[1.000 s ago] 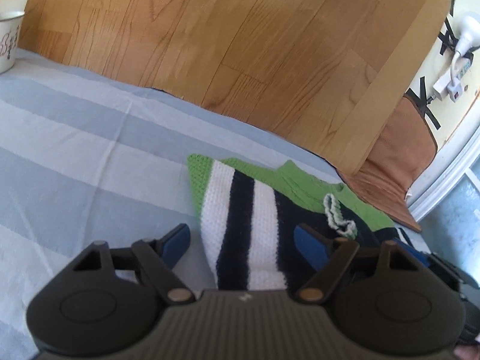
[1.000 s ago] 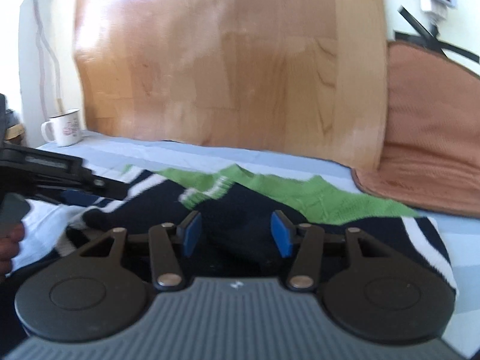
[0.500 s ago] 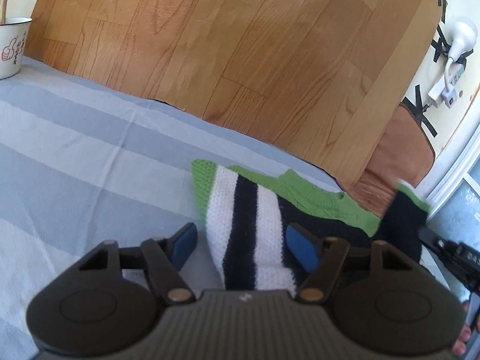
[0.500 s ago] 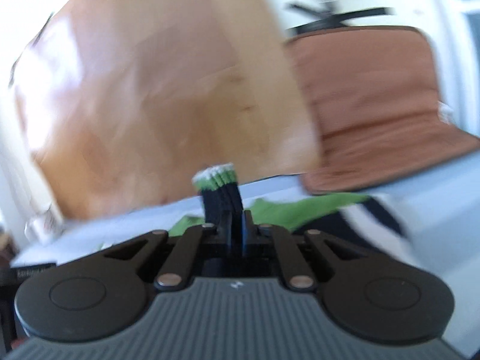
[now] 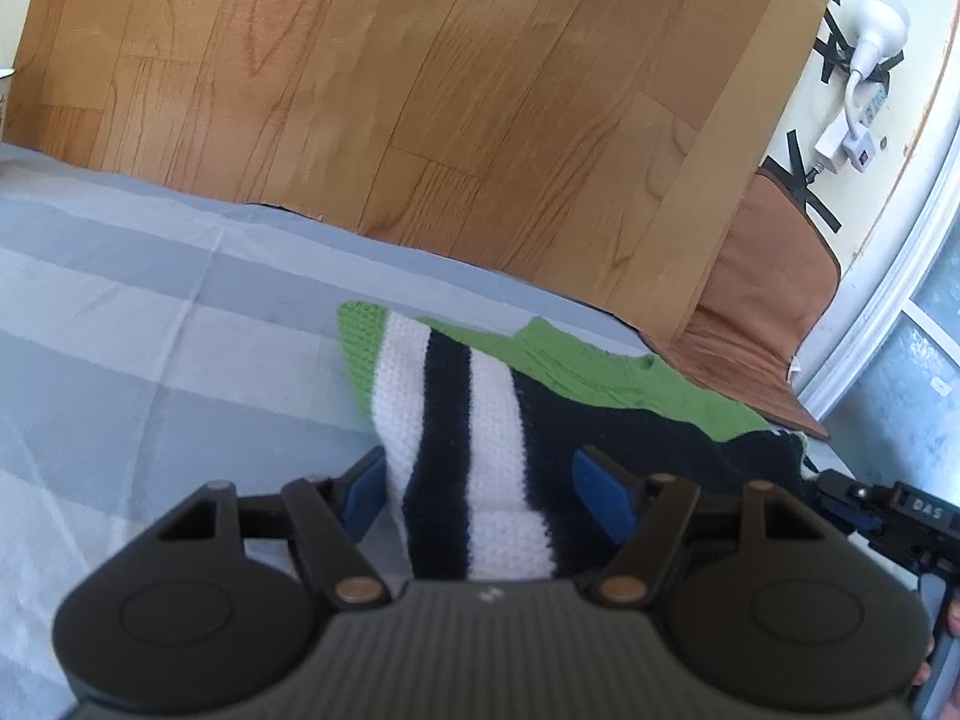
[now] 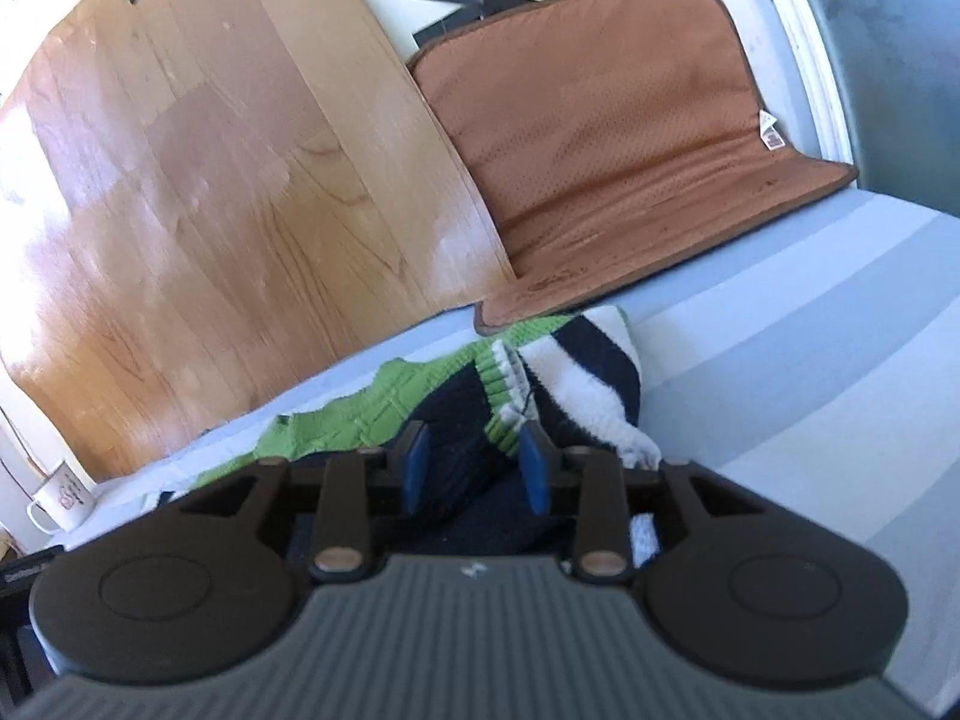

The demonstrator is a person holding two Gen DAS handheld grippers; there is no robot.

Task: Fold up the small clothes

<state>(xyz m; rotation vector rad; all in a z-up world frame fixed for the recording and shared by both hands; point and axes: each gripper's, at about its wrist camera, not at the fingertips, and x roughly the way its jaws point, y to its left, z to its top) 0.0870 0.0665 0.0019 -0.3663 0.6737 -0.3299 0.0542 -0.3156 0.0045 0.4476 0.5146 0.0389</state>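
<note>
A small knitted sweater point(image 5: 456, 420), striped green, white and navy, lies on a blue-and-grey striped cloth point(image 5: 150, 324). My left gripper point(image 5: 480, 492) is open, its blue pads on either side of the folded striped part. My right gripper point(image 6: 474, 468) is open over the navy part of the sweater point(image 6: 456, 402), with a green-and-white cuff point(image 6: 504, 396) lying just ahead of the right pad. The right gripper also shows at the right edge of the left wrist view point(image 5: 888, 516).
A wood-grain board point(image 5: 420, 90) leans against the wall behind the cloth. A brown mat point(image 6: 606, 138) stands beside it on the right. A white mug point(image 6: 60, 495) sits far left. A power strip point(image 5: 852, 120) hangs on the wall.
My right gripper held the sleeve cuff shut and lifted half a second ago; now it is open and the cuff lies on the sweater. The left gripper stayed open and barely moved.
</note>
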